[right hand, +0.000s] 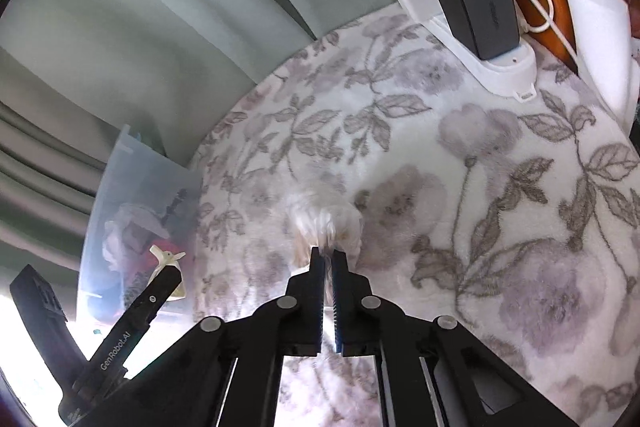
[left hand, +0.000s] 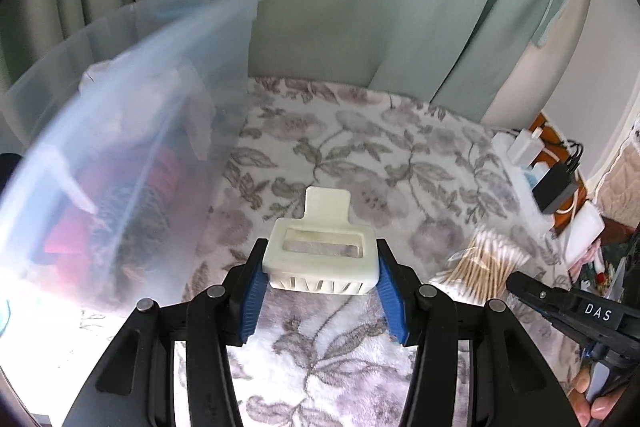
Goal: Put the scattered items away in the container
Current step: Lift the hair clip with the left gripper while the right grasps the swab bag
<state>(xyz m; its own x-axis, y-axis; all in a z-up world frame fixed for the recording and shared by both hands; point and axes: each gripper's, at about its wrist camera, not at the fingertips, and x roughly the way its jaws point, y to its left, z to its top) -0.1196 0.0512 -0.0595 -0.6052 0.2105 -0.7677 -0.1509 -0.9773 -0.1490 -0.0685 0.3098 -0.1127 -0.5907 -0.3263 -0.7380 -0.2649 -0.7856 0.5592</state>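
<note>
My left gripper (left hand: 322, 255) is shut on a cream plastic clip-like holder (left hand: 320, 247), its blue pads (left hand: 256, 283) pressing both sides, held above the floral blanket (left hand: 360, 155). The translucent container (left hand: 120, 131) stands close on the left, with red and dark items inside. In the right wrist view my right gripper (right hand: 328, 253) has its jaws nearly together on the edge of a blurred clear bag of cotton swabs (right hand: 326, 223). The left wrist view shows that bag (left hand: 480, 267) at the right gripper's tip (left hand: 516, 281). The left gripper (right hand: 172, 269) and the holder (right hand: 166, 259) show by the container (right hand: 140, 195).
A white power strip (right hand: 508, 67) with a black charger (right hand: 476, 11) and a white cable lies at the blanket's far right edge, beside a white object (right hand: 600, 39). Pale green curtains (left hand: 360, 7) hang behind. A person's fingers (left hand: 592, 403) hold the right gripper's handle.
</note>
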